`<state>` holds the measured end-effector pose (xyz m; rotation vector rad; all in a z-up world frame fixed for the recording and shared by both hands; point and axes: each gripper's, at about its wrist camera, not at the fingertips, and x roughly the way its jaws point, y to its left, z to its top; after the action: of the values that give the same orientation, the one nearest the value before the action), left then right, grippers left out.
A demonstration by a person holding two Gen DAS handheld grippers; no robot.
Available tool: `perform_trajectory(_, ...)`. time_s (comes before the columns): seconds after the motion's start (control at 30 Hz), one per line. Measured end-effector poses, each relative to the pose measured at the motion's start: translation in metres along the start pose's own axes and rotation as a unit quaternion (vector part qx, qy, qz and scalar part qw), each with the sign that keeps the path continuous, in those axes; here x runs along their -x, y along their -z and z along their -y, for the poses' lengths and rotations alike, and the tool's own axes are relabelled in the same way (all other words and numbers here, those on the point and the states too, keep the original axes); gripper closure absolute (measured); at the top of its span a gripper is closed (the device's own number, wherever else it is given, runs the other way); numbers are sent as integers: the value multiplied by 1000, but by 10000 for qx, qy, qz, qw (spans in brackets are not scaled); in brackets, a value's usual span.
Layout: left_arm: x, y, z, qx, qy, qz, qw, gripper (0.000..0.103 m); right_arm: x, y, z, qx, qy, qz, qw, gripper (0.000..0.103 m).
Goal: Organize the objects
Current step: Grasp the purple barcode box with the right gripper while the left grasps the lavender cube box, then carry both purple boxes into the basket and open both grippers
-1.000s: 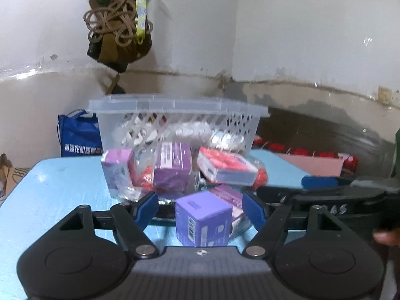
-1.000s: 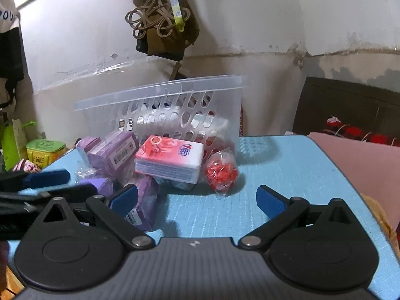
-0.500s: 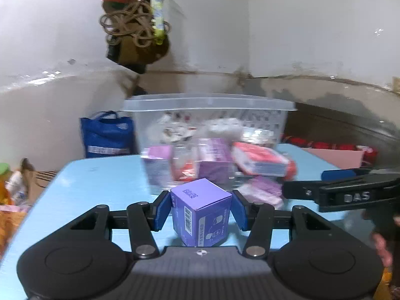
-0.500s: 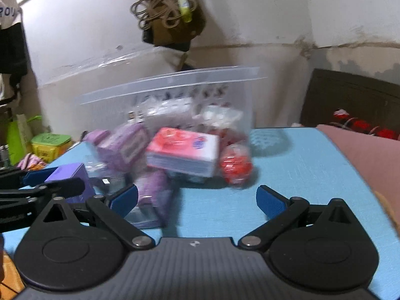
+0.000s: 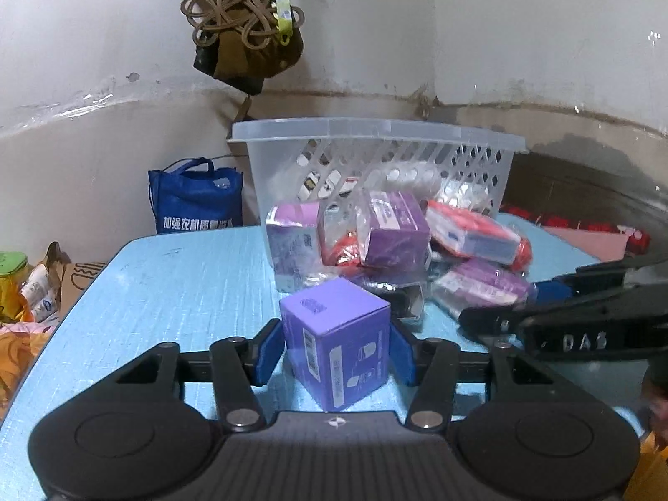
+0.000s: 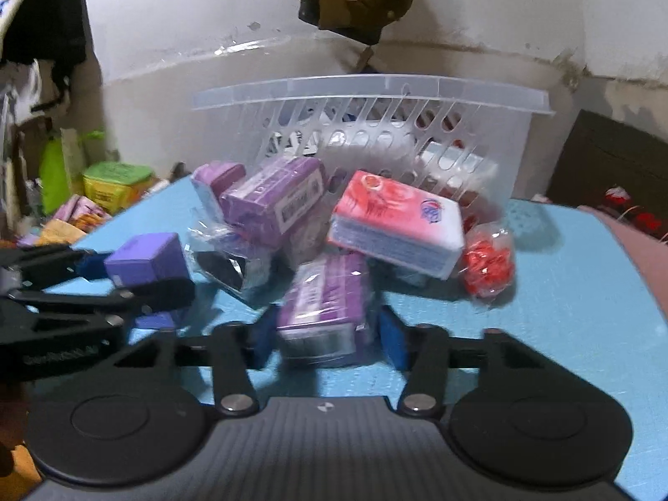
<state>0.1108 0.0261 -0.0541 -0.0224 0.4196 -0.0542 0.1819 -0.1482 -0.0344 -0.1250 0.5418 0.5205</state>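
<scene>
On the blue desk [image 5: 175,292] our left tongs [image 5: 336,348] grip a purple box [image 5: 338,346]; our right tongs [image 6: 330,338] are closing around a purple packet [image 6: 323,309], pads not yet pressing.

the light blue table [image 5: 175,288] carries a pile straight ahead of the claws: a clear slotted basket [image 5: 375,154] at the far side, purple boxes [image 5: 394,229] and a pink tissue pack [image 6: 396,225] heaped before it. 1 red wrapped bundle [image 6: 486,265] lies beyond the right claw, to its right. 1 purple wrapped pack [image 6: 325,304] lies flat nearest that claw.
</scene>
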Motion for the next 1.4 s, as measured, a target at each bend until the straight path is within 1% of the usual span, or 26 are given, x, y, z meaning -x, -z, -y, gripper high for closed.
perform_trajectory(0.13,2,1,4,-94,-151,45,9998,50,6,3,2,-37,-66,236,9997,55)
perform_trajectory(0.23,8,1,5,-70,-143,59,9999,50,15,6,2,-61,-92,411,9991,55)
perform_trajectory(0.3,12,-2,7,-97,-215,100,9997,50,23,8,3,-93,-133,480,9987,55)
perform_trajectory(0.37,16,-5,7,-34,-270,102,9996,50,33,7,5,-132,-111,585,9981,55)
perform_trajectory(0.43,18,-10,8,40,-415,101,9991,50,43,5,8,-195,-148,676,9974,55)
perform_trajectory(0.53,21,-16,8,135,-483,81,9987,50,53,0,10,-190,-113,813,9964,55)
perform_trajectory(0.73,27,-27,10,113,-568,112,9983,50,62,-11,19,-251,-115,968,9949,55)
perform_trajectory(0.83,25,-33,11,71,-618,60,9980,50,64,-15,22,-291,-110,1019,9943,55)
perform_trajectory(0.97,27,-39,11,69,-597,101,9981,50,64,-20,28,-345,-144,1047,9938,55)
perform_trajectory(1.07,38,-62,9,93,-451,452,9979,50,65,-36,32,-326,-148,1165,9925,55)
perform_trajectory(1.13,40,-89,10,6,-371,730,9966,50,67,-56,35,-231,-117,1330,9908,55)
perform_trajectory(1.2,32,-120,10,-38,-276,938,9952,50,64,-83,36,-30,18,1542,9880,55)
perform_trajectory(1.27,12,-153,5,90,59,904,9958,50,51,-110,43,147,249,1620,9864,55)
perform_trajectory(1.3,0,-166,3,156,145,859,9961,50,42,-121,48,170,293,1573,9870,55)
perform_trajectory(1.33,-13,-178,2,182,144,806,9965,49,33,-131,53,185,323,1503,9879,55)
perform_trajectory(1.4,-39,-190,1,115,150,620,9979,49,16,-144,61,168,346,1415,9892,55)
